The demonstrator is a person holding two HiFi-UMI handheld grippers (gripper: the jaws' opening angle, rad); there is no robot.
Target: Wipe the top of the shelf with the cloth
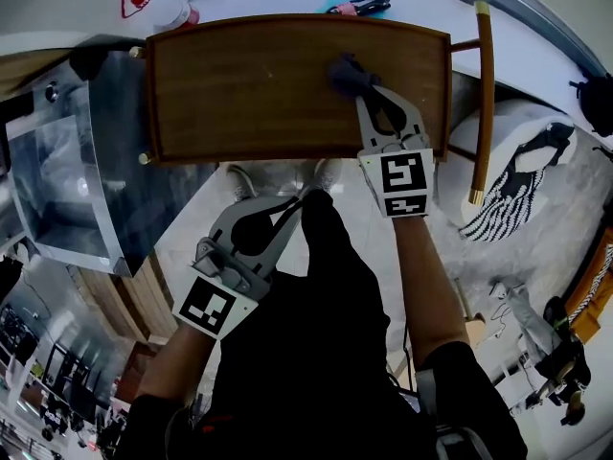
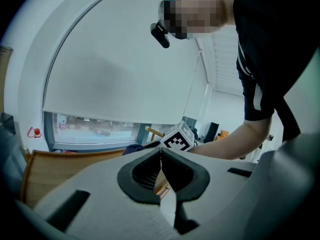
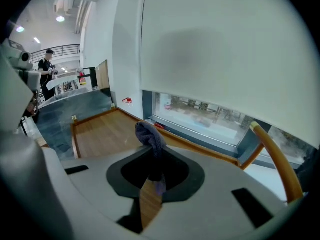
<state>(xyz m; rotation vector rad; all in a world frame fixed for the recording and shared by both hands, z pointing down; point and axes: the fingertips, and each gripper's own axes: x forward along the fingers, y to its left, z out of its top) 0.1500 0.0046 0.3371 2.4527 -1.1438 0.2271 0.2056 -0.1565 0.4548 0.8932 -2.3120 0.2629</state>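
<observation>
The wooden shelf top (image 1: 249, 84) has a raised rim and fills the upper middle of the head view. My right gripper (image 1: 368, 90) reaches over its right part, shut on a bunched dark blue cloth (image 1: 348, 71) that rests on the wood. In the right gripper view the cloth (image 3: 151, 135) sticks up from between the closed jaws, with the shelf top (image 3: 102, 132) beyond. My left gripper (image 1: 295, 203) hangs below the shelf's front edge, shut and empty. The left gripper view shows its tips (image 2: 161, 152) together, with the cloth (image 2: 138, 148) and shelf (image 2: 60, 168) behind.
A glass and metal cabinet (image 1: 67, 175) stands left of the shelf. A wooden rail (image 1: 482, 103) runs along its right side, beside a white round object with striped fabric (image 1: 512, 185). Small items (image 1: 356, 7) lie on the window sill behind.
</observation>
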